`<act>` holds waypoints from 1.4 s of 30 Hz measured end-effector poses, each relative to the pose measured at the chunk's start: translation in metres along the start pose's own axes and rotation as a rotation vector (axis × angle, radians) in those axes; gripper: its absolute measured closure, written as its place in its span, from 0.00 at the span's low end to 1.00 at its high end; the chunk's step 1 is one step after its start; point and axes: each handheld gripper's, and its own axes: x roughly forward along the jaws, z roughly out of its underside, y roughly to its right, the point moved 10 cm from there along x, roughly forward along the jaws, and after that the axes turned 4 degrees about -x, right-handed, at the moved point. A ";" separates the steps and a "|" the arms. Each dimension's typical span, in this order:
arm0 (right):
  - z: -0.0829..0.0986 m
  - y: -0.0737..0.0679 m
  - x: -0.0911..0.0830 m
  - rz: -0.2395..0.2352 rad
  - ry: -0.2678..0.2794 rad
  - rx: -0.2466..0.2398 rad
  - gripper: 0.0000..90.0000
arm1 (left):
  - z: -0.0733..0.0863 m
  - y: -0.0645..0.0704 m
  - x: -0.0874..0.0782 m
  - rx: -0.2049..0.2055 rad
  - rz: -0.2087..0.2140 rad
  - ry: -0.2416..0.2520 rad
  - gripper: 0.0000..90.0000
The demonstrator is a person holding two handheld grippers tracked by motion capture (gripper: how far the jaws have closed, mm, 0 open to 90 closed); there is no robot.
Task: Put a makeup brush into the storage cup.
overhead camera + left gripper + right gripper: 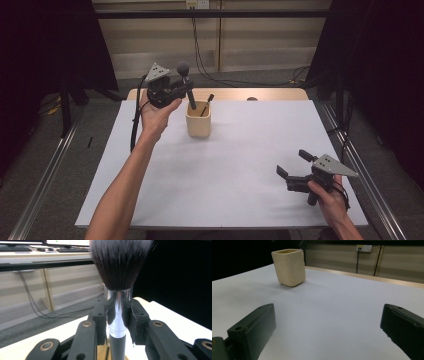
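Brush [117, 315] clamped in left gripper [117, 322] bears no readable writing.

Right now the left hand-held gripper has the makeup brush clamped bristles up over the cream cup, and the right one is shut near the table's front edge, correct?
Not quite: the right hand-held gripper is open, its jaws spread wide in the right gripper view. The rest holds: the left hand-held gripper clamps the makeup brush bristles up over the cream cup.

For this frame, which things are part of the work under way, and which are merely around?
In the job:
- makeup brush, clamped in the left gripper
- cream cup, directly below the brush
- dark-handled tool standing in the cup

Merely around:
- right gripper, fingers open, holding nothing
- wall cables
- white table
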 end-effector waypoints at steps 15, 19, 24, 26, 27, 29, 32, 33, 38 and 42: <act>0.001 0.000 0.000 -0.004 -0.002 0.002 0.00 | 0.013 -0.009 0.014 0.004 -0.022 -0.029 0.79; 0.001 0.001 0.000 -0.001 -0.003 0.004 0.00 | 0.016 -0.010 0.017 0.008 -0.024 -0.043 0.79; 0.002 -0.001 0.000 -0.006 -0.002 0.000 0.00 | 0.024 -0.009 0.019 0.014 -0.021 -0.065 0.79; 0.002 -0.001 0.000 -0.006 -0.003 0.000 0.00 | 0.026 -0.009 0.019 0.008 -0.017 -0.068 0.79; 0.002 -0.001 0.000 -0.006 -0.004 0.000 0.00 | 0.027 -0.009 0.019 0.008 -0.018 -0.068 0.79; 0.002 -0.002 0.000 -0.009 -0.001 0.001 0.00 | 0.031 -0.010 0.019 -0.004 -0.018 -0.070 0.79; 0.002 -0.002 0.000 -0.011 -0.004 0.002 0.00 | 0.035 -0.011 0.019 0.005 -0.030 -0.085 0.79; 0.002 -0.002 0.000 -0.012 -0.004 -0.001 0.00 | 0.037 -0.011 0.019 0.006 -0.030 -0.088 0.79; 0.002 -0.003 0.001 -0.013 -0.007 -0.004 0.00 | 0.044 -0.011 0.021 0.007 -0.029 -0.103 0.79; 0.002 -0.003 0.001 -0.017 -0.005 -0.007 0.00 | 0.050 -0.011 0.023 0.007 -0.026 -0.111 0.79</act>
